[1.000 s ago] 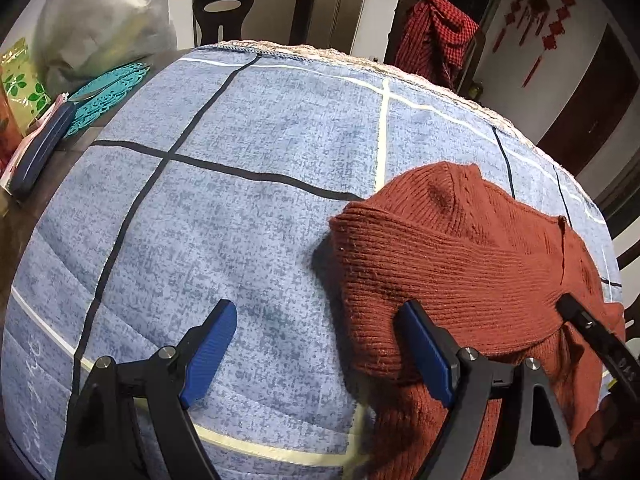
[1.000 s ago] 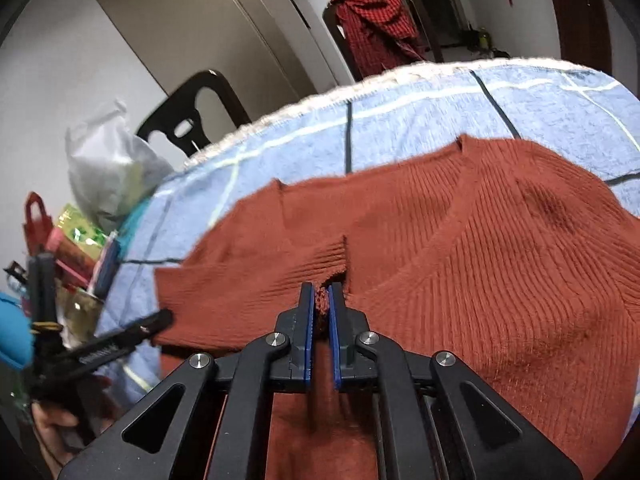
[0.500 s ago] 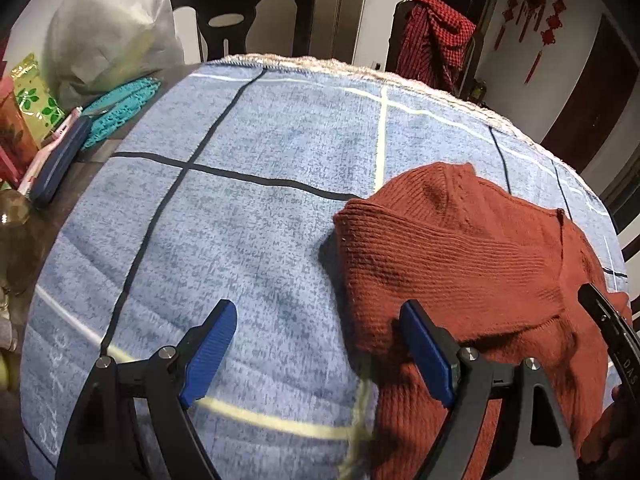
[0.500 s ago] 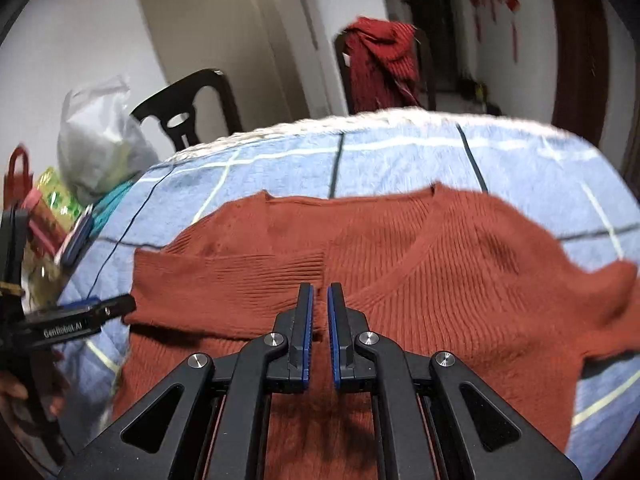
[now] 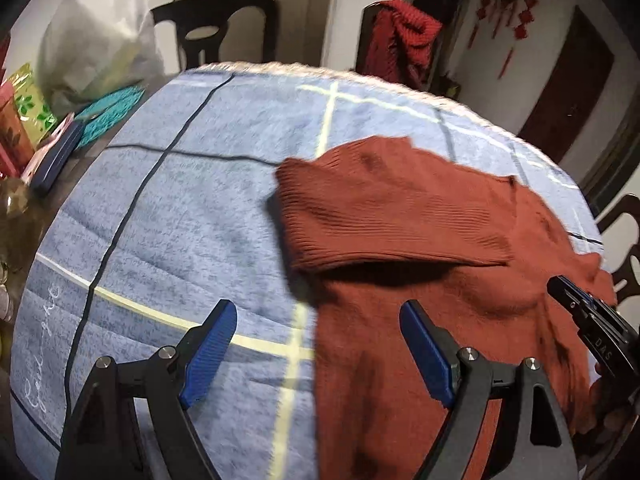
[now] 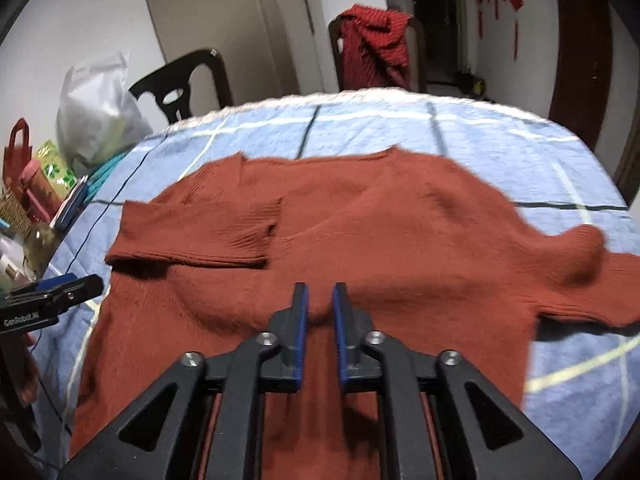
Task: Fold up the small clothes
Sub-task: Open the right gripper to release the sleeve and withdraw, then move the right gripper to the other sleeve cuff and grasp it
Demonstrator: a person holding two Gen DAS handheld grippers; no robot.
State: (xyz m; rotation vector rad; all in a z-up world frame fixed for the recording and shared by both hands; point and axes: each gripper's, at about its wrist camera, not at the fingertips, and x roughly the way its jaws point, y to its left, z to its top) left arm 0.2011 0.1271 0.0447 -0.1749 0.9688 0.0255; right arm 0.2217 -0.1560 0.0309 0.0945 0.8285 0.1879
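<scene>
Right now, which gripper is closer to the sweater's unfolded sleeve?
Right. The right gripper hangs over the middle of the sweater, beside that sleeve. The left gripper is off the sweater's opposite edge, near the folded sleeve.

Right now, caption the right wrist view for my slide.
Right gripper, slightly open and empty, above rust sweater with one sleeve folded in.

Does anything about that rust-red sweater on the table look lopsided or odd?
Yes: the rust-red sweater is lopsided. One sleeve is folded across the chest, while the other sleeve sticks out sideways with a raised hump, not yet folded.
</scene>
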